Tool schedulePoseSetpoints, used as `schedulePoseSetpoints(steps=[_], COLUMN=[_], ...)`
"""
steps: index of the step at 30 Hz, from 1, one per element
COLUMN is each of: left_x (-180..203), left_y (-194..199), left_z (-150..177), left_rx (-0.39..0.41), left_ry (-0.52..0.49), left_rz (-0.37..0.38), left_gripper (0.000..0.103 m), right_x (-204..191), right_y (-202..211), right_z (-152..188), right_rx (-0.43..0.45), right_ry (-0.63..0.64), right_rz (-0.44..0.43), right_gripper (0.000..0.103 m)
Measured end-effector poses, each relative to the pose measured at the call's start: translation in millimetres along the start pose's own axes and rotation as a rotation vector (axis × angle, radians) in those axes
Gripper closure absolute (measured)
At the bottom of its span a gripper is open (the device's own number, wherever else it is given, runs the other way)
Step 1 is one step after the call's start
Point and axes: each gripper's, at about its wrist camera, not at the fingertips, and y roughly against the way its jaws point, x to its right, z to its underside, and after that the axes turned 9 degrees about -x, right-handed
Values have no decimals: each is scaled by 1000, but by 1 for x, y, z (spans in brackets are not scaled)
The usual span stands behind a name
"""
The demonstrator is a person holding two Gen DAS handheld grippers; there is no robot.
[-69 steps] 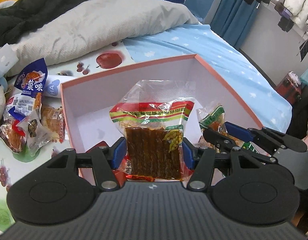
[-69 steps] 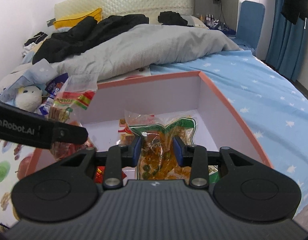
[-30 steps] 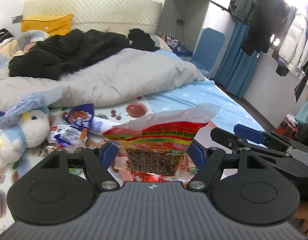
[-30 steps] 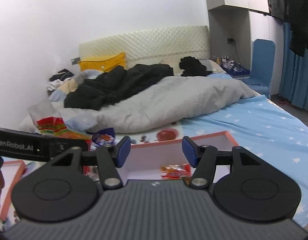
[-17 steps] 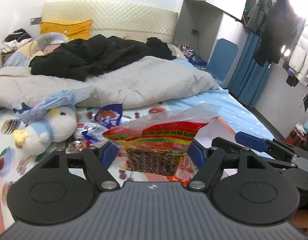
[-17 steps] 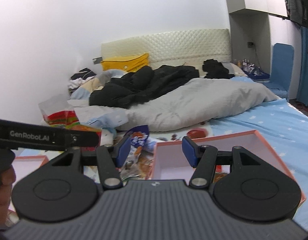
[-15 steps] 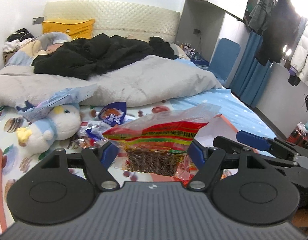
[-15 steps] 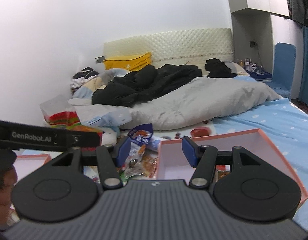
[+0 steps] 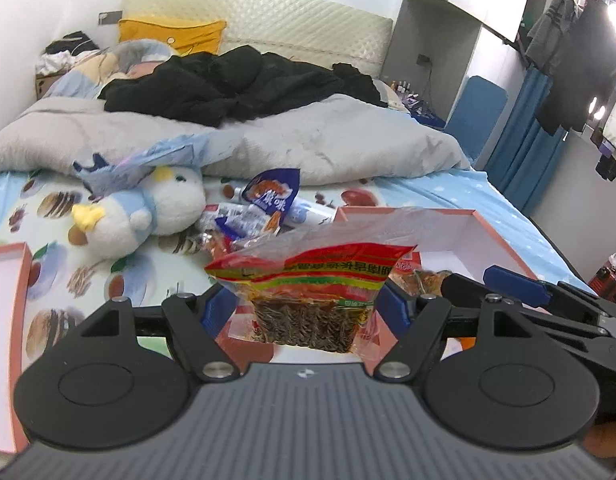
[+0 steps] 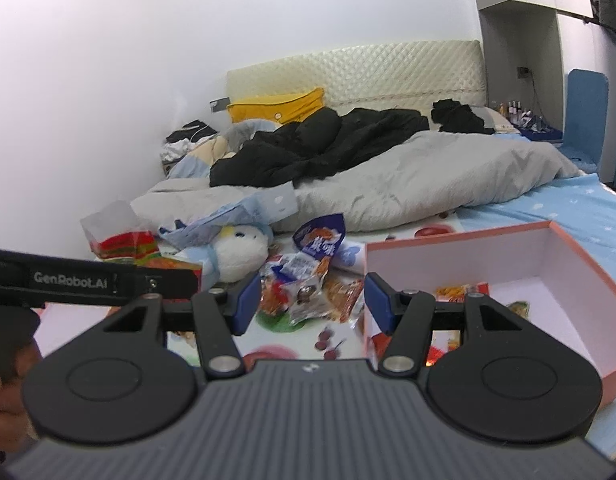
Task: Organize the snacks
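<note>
Two grippers hang above the bed. Clenched on a red-topped snack packet [image 9: 311, 292], the left gripper [image 9: 306, 308] holds it in the air, near the pink box [image 10: 587, 268] that sits to the right with a few packets inside. Spread wide with nothing between its fingers, the right gripper [image 10: 311, 296] points at a pile of loose snacks [image 10: 308, 280] lying left of the box, beside a plush penguin [image 10: 238, 254].

A grey duvet [image 9: 327, 140] lies heaped across the bed, black clothes [image 9: 236, 80] piled on top of it. A yellow pillow [image 9: 170, 34] leans against the quilted headboard [image 10: 387, 68]. A plush penguin [image 9: 148, 208] rests near the bed's left edge.
</note>
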Motion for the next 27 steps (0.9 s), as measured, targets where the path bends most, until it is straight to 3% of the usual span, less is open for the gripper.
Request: schedulePoseSetpoints(steps=[11, 27], left_x=[-20, -66], left_y=[-5, -28], left_z=[29, 70], left_rx=[-14, -65], left_ry=[21, 197], left_rz=[-4, -20], left_gripper=[25, 25], right_x=[-16, -29], right_y=[-5, -36], right_z=[19, 49], right_rx=[-28, -147], right_ry=[0, 21], right_rz=[-14, -6], right_gripper=[44, 44])
